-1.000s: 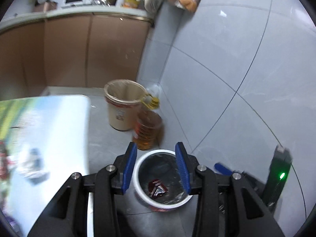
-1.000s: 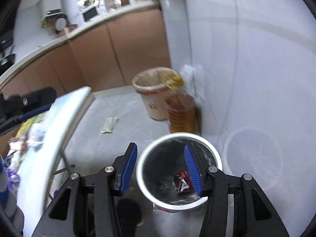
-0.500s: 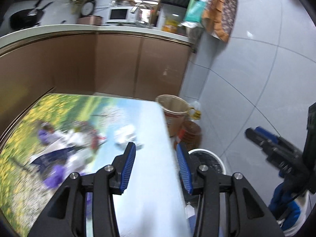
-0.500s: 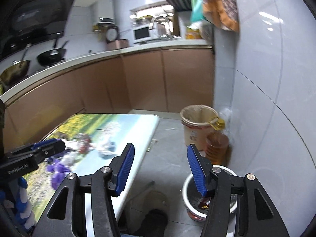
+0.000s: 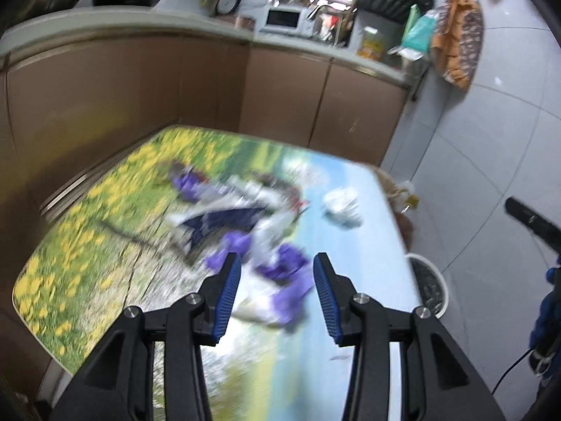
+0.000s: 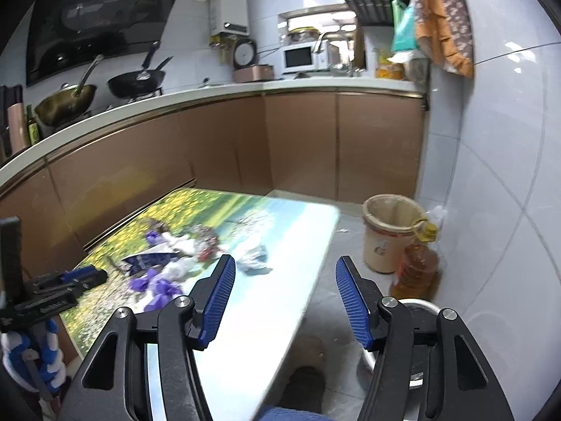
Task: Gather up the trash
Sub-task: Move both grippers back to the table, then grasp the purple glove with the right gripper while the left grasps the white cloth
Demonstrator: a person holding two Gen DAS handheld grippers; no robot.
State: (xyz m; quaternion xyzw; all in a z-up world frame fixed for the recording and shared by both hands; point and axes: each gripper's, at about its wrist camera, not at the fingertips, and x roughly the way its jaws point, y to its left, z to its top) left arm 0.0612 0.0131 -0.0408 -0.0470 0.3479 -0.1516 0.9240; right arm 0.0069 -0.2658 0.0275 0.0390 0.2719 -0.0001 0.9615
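A heap of trash lies on the picture-printed table [image 5: 350,315]: purple wrappers [image 5: 287,273], a dark blue packet [image 5: 224,221] and a crumpled white wad [image 5: 342,205]. My left gripper [image 5: 277,270] hovers over the near end of the heap, open, with nothing between its blue pads. My right gripper [image 6: 285,270] hangs over the table's right edge [image 6: 315,280]; its jaws are opening and hold nothing. The same purple wrappers [image 6: 157,289] and white wad [image 6: 254,256] show in the right wrist view. A white bin [image 6: 417,307] stands on the floor to the right of the table.
A beige lined bin [image 6: 389,231] and an amber oil bottle [image 6: 417,266] stand by the tiled wall. Brown cabinets [image 6: 301,147] run behind the table. A blue-and-white gloved hand [image 6: 31,361] shows at the left. A dark shoe [image 6: 305,386] is on the floor.
Both views have swung up from the white floor bin to the table and its trash. The right jaws stand wider than before; the left jaws look the same.
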